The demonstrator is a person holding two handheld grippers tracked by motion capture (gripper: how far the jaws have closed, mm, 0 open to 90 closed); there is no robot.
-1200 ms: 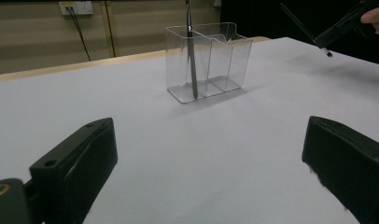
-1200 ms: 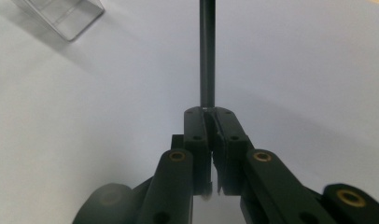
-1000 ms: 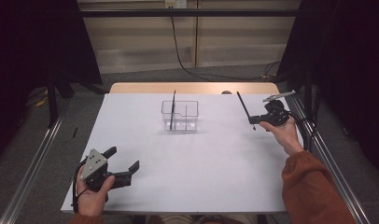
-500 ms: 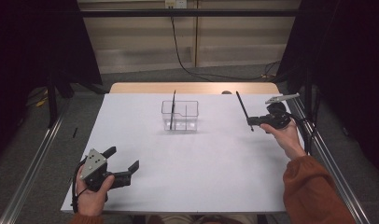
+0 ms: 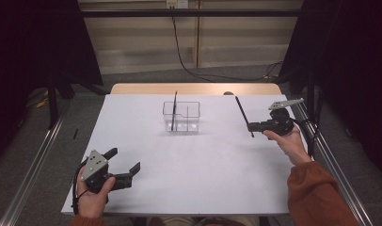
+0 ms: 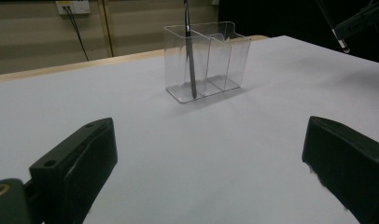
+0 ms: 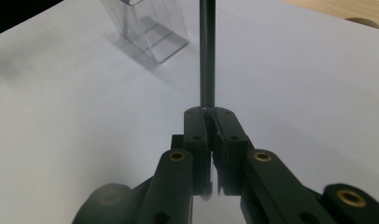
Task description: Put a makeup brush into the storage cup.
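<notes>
A clear plastic holder (image 5: 181, 117) (image 6: 206, 60) (image 7: 145, 28) with compartments stands at the far middle of the white table (image 5: 194, 160). A thin dark rod (image 5: 174, 110) (image 6: 190, 51) stands upright in its left compartment. My right gripper (image 5: 251, 127) (image 7: 210, 114) is to the right of the holder, shut on a second thin black rod (image 5: 243, 117) (image 7: 207, 51) near one end; the rod slants up and away, and its tip (image 6: 339, 39) hangs above the table. My left gripper (image 5: 125, 158) (image 6: 211, 154) rests at the near left, open and empty, facing the holder.
A bare wooden strip (image 5: 194, 88) runs along the table's far edge. Metal rails (image 5: 38, 155) flank both sides. A black cable (image 5: 189, 61) lies on the floor behind, below a wall socket (image 6: 73, 6).
The right gripper with its rod has shifted a little towards the near side. The left gripper has stayed put.
</notes>
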